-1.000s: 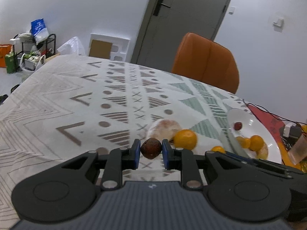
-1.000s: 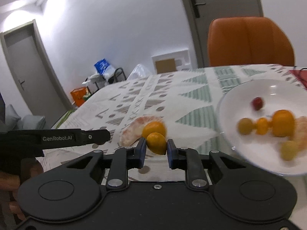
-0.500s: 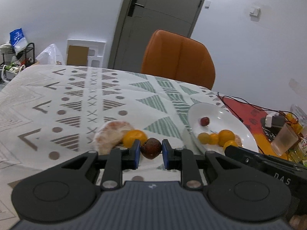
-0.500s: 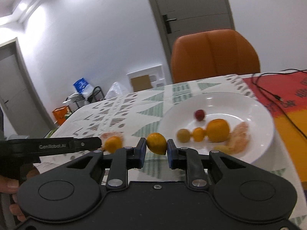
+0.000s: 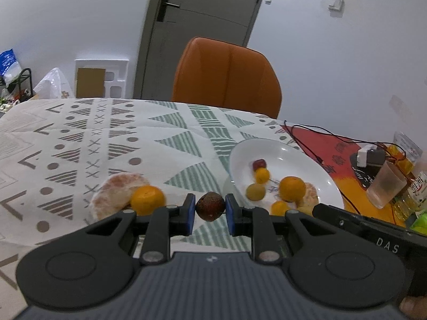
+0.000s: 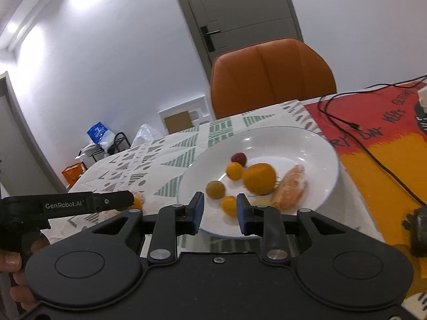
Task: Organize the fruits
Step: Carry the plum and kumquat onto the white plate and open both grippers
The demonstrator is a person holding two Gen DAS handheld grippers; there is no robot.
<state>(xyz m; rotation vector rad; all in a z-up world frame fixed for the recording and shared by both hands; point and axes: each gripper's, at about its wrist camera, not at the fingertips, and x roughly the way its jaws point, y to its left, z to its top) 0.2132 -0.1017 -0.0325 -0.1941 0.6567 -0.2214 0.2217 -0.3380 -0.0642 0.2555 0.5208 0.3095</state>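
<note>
While the left claw point(image 5: 210, 210) is clamped on a dark brown-red fruit point(image 5: 210, 206), its blue pads touching both sides, the white plate point(image 5: 307, 160) lies ahead and to its right, so the coming move is forward-right over the near rim. Right claw point(image 6: 220, 210) is open and holds nothing; a small orange fruit point(image 6: 229, 204) sits on the plate in line with the gap between its pads (looks released, lying on the plate rather than gripped). The right claw sits at the plate's near edge, so it's the closer one, but the left is the loaded one.

Also on the plate: a red fruit point(image 6: 238, 158), a bigger orange point(image 6: 259, 177), a greenish one point(image 6: 215, 189), a peeled segment point(image 6: 292, 186). On the surface point(image 5: 80, 138), left of the left claw: a peeled citrus point(image 5: 114, 197) touching a mandarin point(image 5: 148, 200). My guess: those two go last.

Risk: round fruit rolling off the shallow rim if dropped too near the edge.
</note>
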